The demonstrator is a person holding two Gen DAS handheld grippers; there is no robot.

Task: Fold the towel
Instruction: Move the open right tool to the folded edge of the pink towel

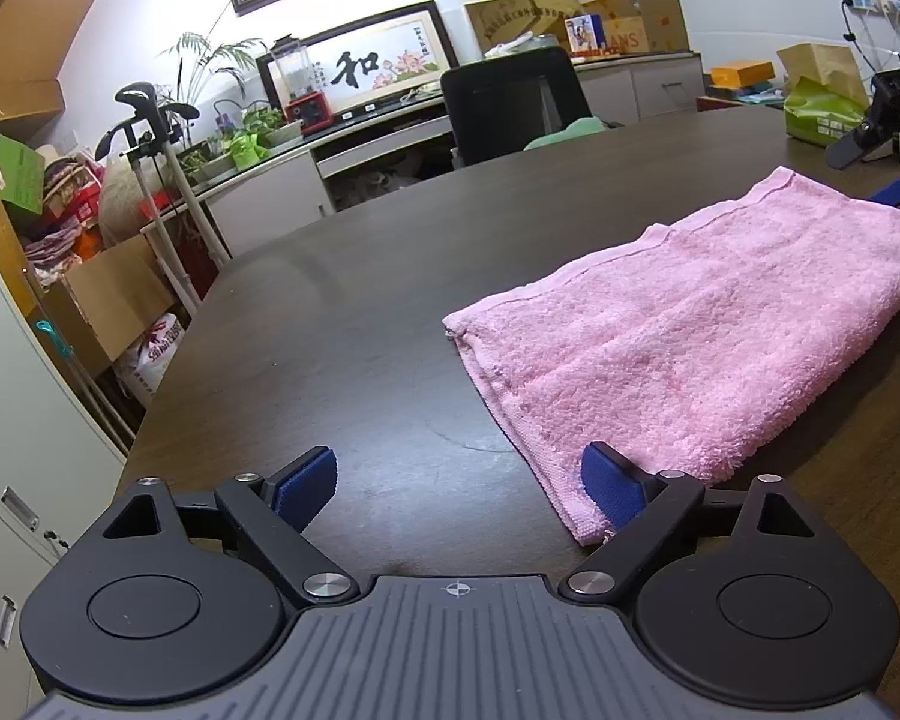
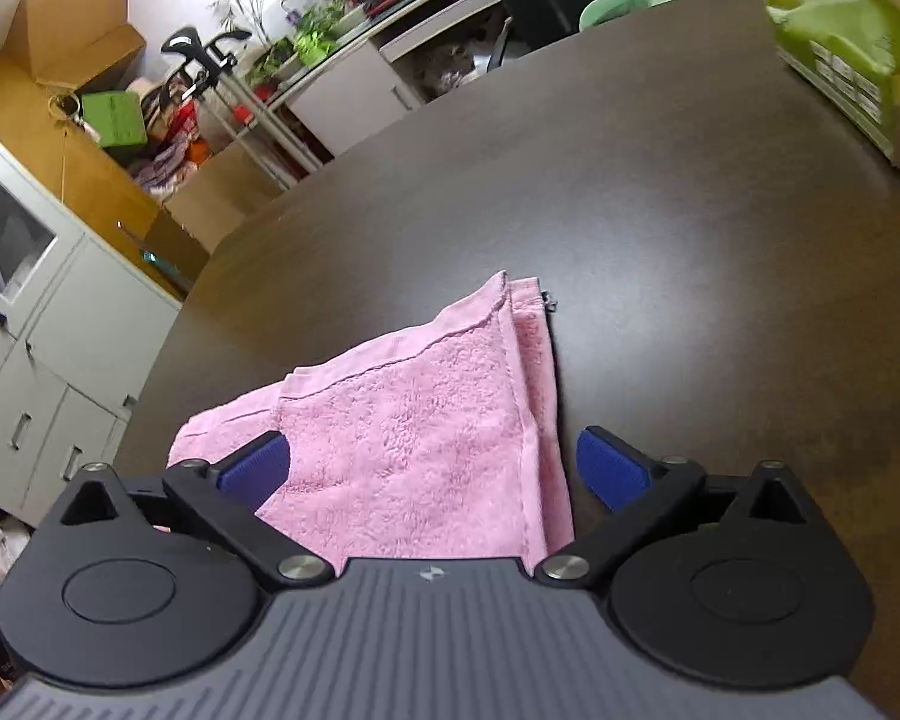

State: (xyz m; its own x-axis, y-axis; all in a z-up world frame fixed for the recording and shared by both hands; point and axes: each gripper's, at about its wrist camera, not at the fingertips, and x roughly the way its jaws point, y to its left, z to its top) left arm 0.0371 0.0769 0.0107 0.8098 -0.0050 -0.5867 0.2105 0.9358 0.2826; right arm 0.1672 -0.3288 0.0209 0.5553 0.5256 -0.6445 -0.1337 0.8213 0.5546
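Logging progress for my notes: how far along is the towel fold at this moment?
Done: the pink towel lies on the dark table already doubled, with stacked hems showing at its corner. In hand: nothing is gripped; the left tool and the right tool are both open at opposite ends. Left: probably another fold.

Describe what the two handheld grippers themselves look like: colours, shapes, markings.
Both look identical. The left gripper and right gripper each have a grey ribbed body, two black round housings with triangular cut-outs, black linkage bars with silver pivot screws, and blue textured pads on the fingers. A small white mark is printed at the body's centre. No cables or sleeves show.
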